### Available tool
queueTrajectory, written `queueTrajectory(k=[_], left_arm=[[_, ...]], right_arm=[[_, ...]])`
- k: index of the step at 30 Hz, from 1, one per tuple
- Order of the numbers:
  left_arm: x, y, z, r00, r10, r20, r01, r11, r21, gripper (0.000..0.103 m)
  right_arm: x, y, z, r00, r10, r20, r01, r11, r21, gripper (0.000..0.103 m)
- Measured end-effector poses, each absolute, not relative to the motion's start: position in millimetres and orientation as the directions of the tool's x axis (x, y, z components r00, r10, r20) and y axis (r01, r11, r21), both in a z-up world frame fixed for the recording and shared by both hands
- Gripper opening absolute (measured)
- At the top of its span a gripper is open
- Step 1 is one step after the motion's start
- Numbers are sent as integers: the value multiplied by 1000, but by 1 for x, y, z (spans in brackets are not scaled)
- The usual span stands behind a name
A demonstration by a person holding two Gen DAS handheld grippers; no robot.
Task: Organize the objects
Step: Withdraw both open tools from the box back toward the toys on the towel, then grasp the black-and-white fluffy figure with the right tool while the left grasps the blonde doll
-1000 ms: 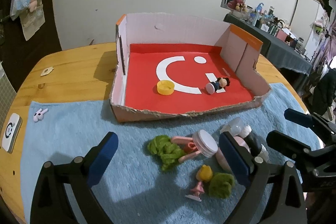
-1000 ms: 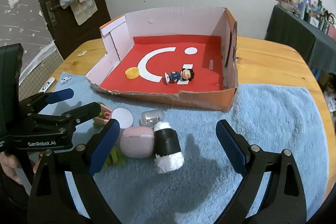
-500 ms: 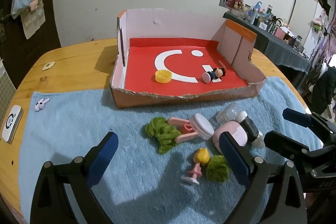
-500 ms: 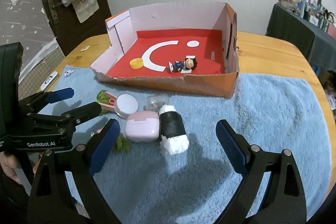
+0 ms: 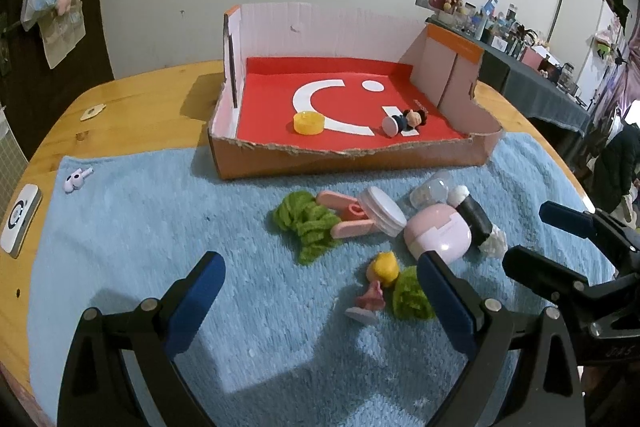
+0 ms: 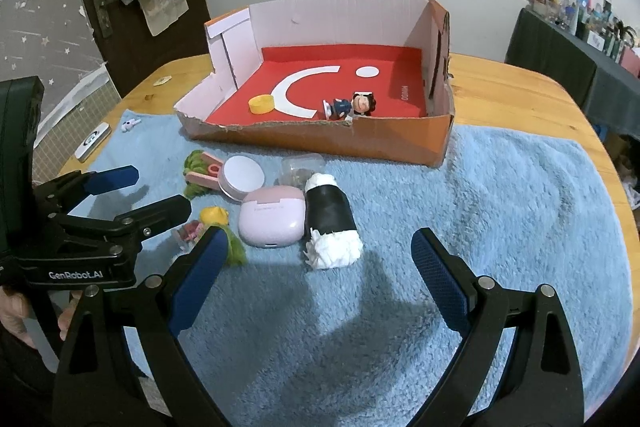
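A torn cardboard box (image 5: 348, 163) with a red floor holds a yellow cap (image 5: 307, 123) and a small lying doll (image 5: 404, 122). In front of it, on the blue towel (image 5: 160, 227), lies a pile: green fuzz (image 5: 308, 223), a pink clip (image 5: 348, 223), a white round lid (image 5: 384, 211), a pink case (image 6: 272, 223), a black-and-white roll (image 6: 330, 223) and a yellow-headed figurine (image 5: 380, 283). My left gripper (image 5: 320, 283) stands open just short of the figurine. My right gripper (image 6: 318, 255) stands open with the roll's white end near its gap, not touched.
A tiny white toy (image 5: 76, 179) and a white device (image 5: 20, 223) lie at the towel's left edge. The wooden table (image 5: 132, 95) rounds off on both sides. A dark cluttered table (image 5: 540, 87) stands far right. A hand (image 6: 16, 315) holds the left gripper.
Both grippers have sunk a little and drawn back from the box, so the pile sits higher in both views. Their jaws stayed wide and nothing on the towel moved.
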State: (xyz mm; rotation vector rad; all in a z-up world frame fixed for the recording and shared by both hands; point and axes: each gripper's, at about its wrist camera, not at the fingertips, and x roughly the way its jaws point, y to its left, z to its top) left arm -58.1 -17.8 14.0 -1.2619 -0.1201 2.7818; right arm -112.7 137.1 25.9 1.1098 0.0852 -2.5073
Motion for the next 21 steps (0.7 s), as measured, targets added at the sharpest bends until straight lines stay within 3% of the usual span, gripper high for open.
queueTrajectory(k=[4, 7, 15, 21], left_arm=[[-57, -18, 12, -656, 112, -747, -47, -993, -107, 98], [-56, -17, 12, -661, 113, -742, -59, -993, -99, 95], [-51, -5, 10, -662, 130, -738, -119, -991, -67, 67], [-47, 4, 5, -653, 137, -745, -166, -985, -36, 52]], right_arm=[[-112, 137, 25, -616, -311, -723, 374, -924, 78, 93], [-113, 138, 24, -616, -304, -726, 372, -925, 72, 83], [-118, 139, 16, -603, -290, -743, 370, -927, 61, 67], [-121, 140, 9, -595, -279, -754, 370, -928, 52, 64]])
